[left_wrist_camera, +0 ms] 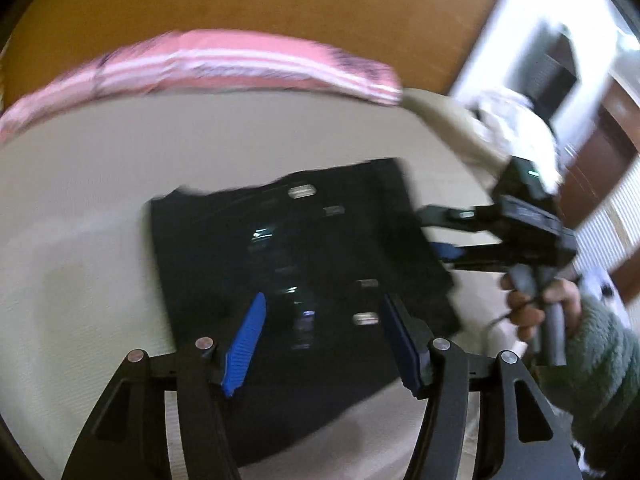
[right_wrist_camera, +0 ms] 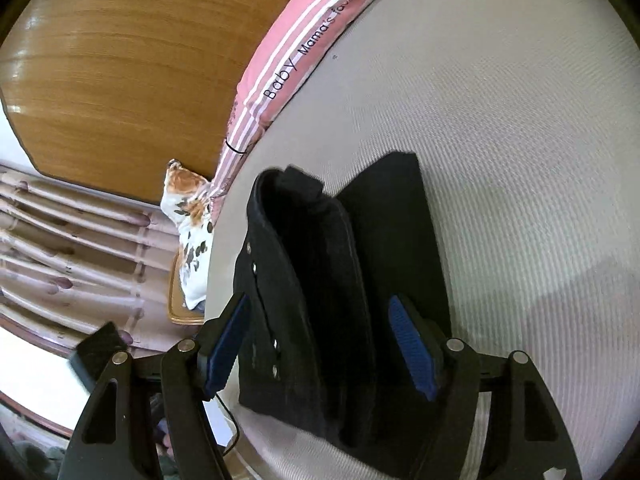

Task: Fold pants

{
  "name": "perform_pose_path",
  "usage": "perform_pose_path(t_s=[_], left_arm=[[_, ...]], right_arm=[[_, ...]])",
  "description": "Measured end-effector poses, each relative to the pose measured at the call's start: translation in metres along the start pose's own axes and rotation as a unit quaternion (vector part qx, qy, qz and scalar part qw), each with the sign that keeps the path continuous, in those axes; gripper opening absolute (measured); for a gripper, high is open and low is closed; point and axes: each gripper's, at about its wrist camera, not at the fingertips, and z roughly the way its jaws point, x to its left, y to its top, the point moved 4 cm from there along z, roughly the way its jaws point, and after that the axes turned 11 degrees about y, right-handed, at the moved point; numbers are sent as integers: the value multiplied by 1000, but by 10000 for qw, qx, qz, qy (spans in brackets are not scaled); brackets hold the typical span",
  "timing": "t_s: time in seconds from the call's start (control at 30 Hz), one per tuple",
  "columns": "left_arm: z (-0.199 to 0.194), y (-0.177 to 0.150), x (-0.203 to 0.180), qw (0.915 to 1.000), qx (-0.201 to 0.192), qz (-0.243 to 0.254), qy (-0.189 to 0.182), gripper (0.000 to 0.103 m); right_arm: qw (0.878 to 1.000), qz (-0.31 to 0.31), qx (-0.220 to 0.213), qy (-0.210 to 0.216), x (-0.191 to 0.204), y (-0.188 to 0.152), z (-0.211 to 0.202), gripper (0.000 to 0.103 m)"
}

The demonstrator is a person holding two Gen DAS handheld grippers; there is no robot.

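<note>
Beige ribbed bedsheet (right_wrist_camera: 520,160) under folded black pants (right_wrist_camera: 340,280); wooden headboard (right_wrist_camera: 120,60) behind.

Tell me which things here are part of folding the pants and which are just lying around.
Part of the job:
black pants, already folded into a compact stack
left gripper, open
right gripper, open
bed sheet they lie on

Just lying about:
pink striped cushion
floral pillow
wooden headboard

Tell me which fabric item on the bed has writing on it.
The pink striped cloth along the bed's edge; "Baby Mama's" is printed on it. The black pants show none, only metal studs.
</note>
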Motion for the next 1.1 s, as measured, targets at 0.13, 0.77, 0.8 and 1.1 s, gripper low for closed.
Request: perform_pose_path(t_s=[0.13, 0.77, 0.8, 1.1], left_arm=[[15, -19, 35, 9991, 264, -270, 211, 61], [17, -4, 12, 9999, -99, 51, -58, 61], [27, -9, 9, 9998, 62, 141, -104, 61], [49, -28, -2, 9967, 356, 692, 216, 61]], right_arm=[[9999, -98, 66, 112, -1, 18, 14, 69], [9963, 283, -777, -227, 0, 11, -20, 12], [9957, 317, -790, -361, -11, 8, -20, 12], [9941, 68, -704, -818, 7, -4, -35, 42]])
